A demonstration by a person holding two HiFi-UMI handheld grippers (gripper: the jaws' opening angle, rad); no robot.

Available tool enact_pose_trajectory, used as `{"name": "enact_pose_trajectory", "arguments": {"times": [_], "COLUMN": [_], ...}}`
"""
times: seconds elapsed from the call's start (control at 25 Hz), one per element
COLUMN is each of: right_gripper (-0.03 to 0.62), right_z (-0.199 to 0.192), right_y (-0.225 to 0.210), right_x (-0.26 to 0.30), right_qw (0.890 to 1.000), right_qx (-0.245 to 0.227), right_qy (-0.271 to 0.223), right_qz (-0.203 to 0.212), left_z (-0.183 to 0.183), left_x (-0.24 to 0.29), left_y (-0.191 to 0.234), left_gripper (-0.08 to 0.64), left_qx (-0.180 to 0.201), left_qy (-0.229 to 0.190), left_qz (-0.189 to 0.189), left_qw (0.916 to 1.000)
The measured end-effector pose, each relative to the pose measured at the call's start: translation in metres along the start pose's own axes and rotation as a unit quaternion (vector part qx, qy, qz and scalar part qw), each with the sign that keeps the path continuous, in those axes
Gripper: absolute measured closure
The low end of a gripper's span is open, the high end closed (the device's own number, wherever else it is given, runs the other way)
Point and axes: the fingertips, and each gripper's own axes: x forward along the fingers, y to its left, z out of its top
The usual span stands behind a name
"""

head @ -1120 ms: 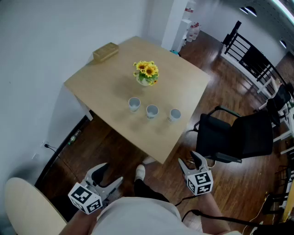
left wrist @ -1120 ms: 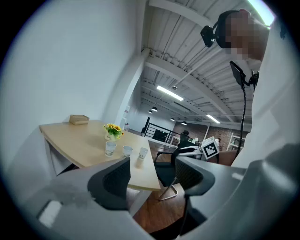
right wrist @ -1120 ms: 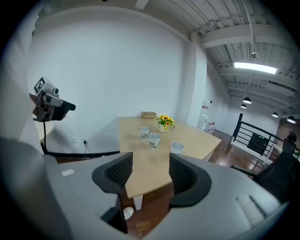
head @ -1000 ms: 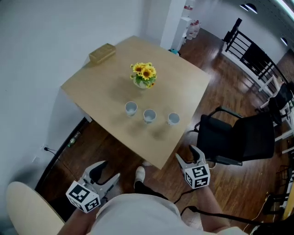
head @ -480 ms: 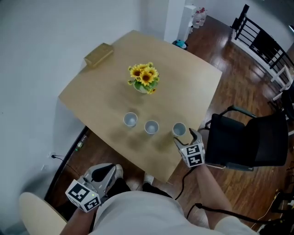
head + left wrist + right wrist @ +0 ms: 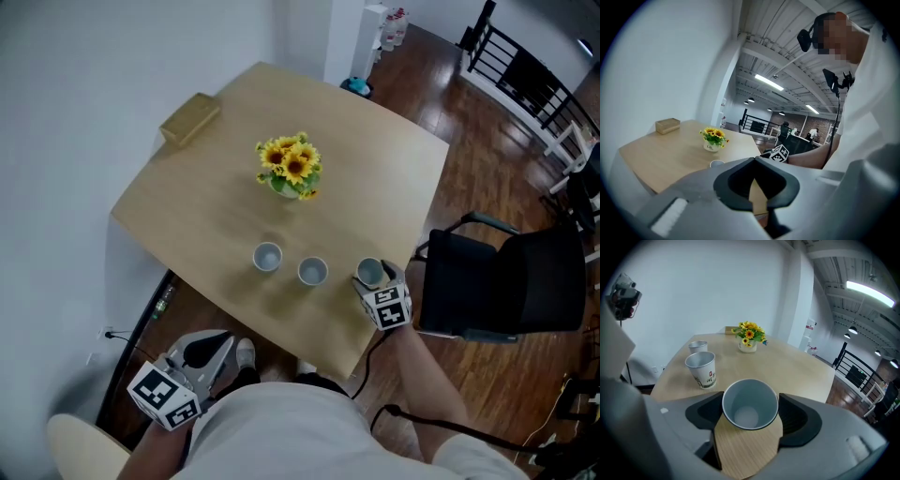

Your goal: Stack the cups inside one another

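Three paper cups stand in a row near the front edge of the wooden table (image 6: 216, 187): left cup (image 6: 267, 256), middle cup (image 6: 312, 272), right cup (image 6: 368, 271). My right gripper (image 6: 378, 276) reaches over the table edge with its jaws opening, one on each side of the right cup (image 6: 750, 404). The cup stands upright on the table. Beyond it are the middle cup (image 6: 701, 369) and the left cup (image 6: 697, 347). My left gripper (image 6: 217, 352) hangs low beside my body, off the table, shut with nothing in it (image 6: 757, 161).
A vase of sunflowers (image 6: 291, 169) stands mid-table and a small wooden box (image 6: 189, 119) lies at the far left corner. A black chair (image 6: 497, 281) stands close to the table's right side. A pale round seat (image 6: 84, 450) is at the lower left.
My right gripper moved from beside my body up to the table, and its jaws opened around the right cup. The left gripper's jaws closed, and it stayed low at the left.
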Motion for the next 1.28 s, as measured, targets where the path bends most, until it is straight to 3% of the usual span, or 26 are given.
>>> {"name": "enact_pose_trajectory", "arguments": {"times": [0.4, 0.8, 1.28], "right_gripper": [0.224, 0.225, 0.224], "right_z": [0.064, 0.133, 0.132], "right_y": [0.008, 0.061, 0.111], "right_x": [-0.062, -0.080, -0.032], "right_qw": [0.998, 0.995, 0.996], "right_qx": [-0.009, -0.016, -0.034], "right_qy": [-0.053, -0.092, -0.071], "right_qz": [-0.024, 0.015, 0.038], "left_z": [0.000, 0.005, 0.000], "left_x": [-0.010, -0.020, -0.048], "left_y": [0.020, 0.044, 0.079], "left_gripper": [0.558, 0.558, 0.558], "left_qx": [0.011, 0.015, 0.010], "left_qy": [-0.006, -0.027, -0.031], "left_qz": [-0.032, -0.060, -0.040], "left_qw": [0.9994, 0.9977, 0.9987]}}
